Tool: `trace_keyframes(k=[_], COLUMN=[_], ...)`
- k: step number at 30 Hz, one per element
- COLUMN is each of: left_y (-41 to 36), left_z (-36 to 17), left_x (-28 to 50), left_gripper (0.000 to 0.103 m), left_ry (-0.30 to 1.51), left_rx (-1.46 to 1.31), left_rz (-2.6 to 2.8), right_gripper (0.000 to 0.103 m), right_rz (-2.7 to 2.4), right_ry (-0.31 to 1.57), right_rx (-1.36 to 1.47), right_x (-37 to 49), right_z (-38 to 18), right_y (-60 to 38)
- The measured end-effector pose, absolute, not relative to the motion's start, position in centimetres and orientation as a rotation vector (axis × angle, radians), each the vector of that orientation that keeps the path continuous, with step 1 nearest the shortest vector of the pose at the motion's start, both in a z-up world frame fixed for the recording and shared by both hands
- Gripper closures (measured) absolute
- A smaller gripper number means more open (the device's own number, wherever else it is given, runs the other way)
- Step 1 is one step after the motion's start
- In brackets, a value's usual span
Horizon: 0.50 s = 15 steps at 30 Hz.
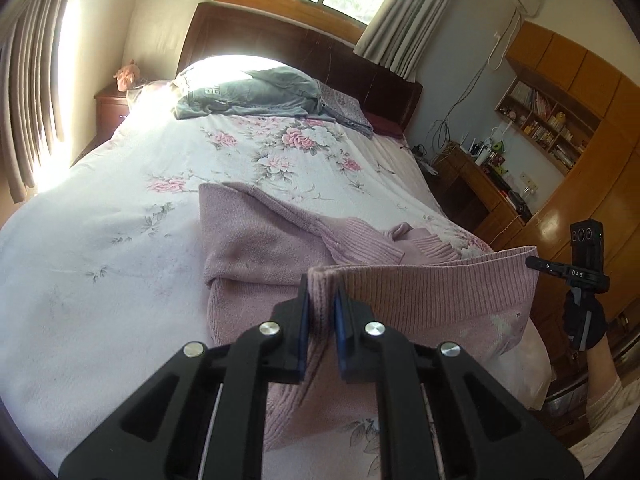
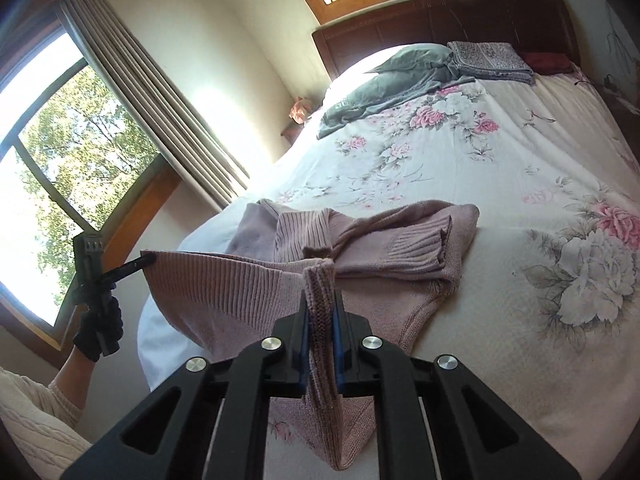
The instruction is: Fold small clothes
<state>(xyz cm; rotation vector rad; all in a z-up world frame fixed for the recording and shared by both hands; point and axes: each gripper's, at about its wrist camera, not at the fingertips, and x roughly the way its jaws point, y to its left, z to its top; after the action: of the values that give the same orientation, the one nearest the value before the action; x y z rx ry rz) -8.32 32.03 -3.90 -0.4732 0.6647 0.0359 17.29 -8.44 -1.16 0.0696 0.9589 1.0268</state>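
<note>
Dusty-pink ribbed sweater (image 1: 420,292) on white bedspread (image 1: 120,240) with pink-and-grey floral print; grey-green garment (image 2: 384,80).

Sweater (image 1: 264,248): laid on the near part of the bed (image 1: 100,248), its ribbed hem lifted off the cover and stretched between the left gripper (image 1: 322,300) and the right gripper (image 2: 320,300); sleeves are crossed over the body behind the hem. Folded clothes (image 1: 248,96): stacked at the far end, against the headboard (image 1: 280,40). Desk (image 1: 480,188): placed right of the bed.
</note>
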Motion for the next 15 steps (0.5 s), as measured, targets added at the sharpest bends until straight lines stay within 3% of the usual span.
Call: trace_keyframes(k=[8, 15], left_y=[36.0, 40.4], left_z=[-0.7, -4.9], left_x=[-0.1, 8.4], left_gripper=[0.094, 0.094], left_ry=[0.565, 0.650], left_rx=[-0.499, -0.530], left_rz=[0.022, 0.107], right_gripper=[0.094, 0.094], right_rz=[1.016, 0.909], right_ry=[0.856, 0.966], right_rx=[0.033, 0.053], right_x=[23.5, 31.6], right_z=[3.6, -0.8], right_y=[-4.8, -1.1])
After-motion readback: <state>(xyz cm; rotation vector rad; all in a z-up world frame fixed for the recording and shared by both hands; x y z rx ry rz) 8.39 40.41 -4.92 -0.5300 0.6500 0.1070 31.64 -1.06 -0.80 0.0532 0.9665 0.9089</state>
